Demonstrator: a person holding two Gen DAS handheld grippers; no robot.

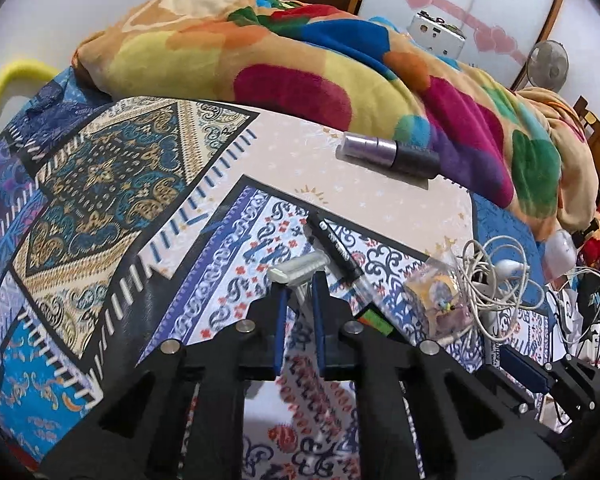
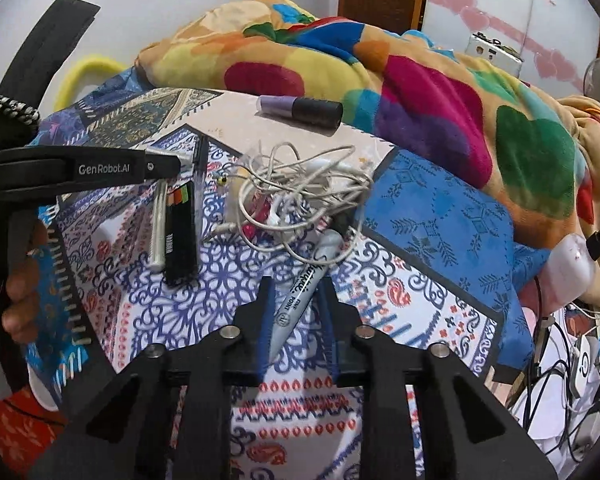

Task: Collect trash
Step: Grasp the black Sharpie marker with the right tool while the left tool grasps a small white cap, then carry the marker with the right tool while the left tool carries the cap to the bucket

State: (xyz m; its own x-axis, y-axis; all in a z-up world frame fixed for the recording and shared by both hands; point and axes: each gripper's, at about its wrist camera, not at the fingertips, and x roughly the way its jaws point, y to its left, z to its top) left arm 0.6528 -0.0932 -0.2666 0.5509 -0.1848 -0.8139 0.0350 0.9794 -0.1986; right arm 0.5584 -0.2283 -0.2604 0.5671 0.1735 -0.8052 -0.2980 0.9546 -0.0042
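Note:
My left gripper (image 1: 300,284) is shut on a disposable razor (image 1: 296,270), whose white head sticks out past the fingertips above the patterned bedsheet (image 1: 100,184). A black pen (image 1: 334,248) lies just right of it. My right gripper (image 2: 296,292) is shut on a grey Sharpie marker (image 2: 300,284), whose far end touches a tangle of white cable (image 2: 300,188). The left gripper (image 2: 156,168) shows at the left of the right wrist view, with the razor handle (image 2: 158,228), a black pack with coloured tabs (image 2: 180,236) and the pen (image 2: 200,184) below it.
A purple and black tube (image 1: 392,154) lies further back on the sheet. A clear plastic wrapper (image 1: 432,292) lies beside the white cable (image 1: 492,276). A bright multicoloured blanket (image 1: 300,56) is heaped behind. More cables and chargers (image 2: 572,360) clutter the right edge of the bed.

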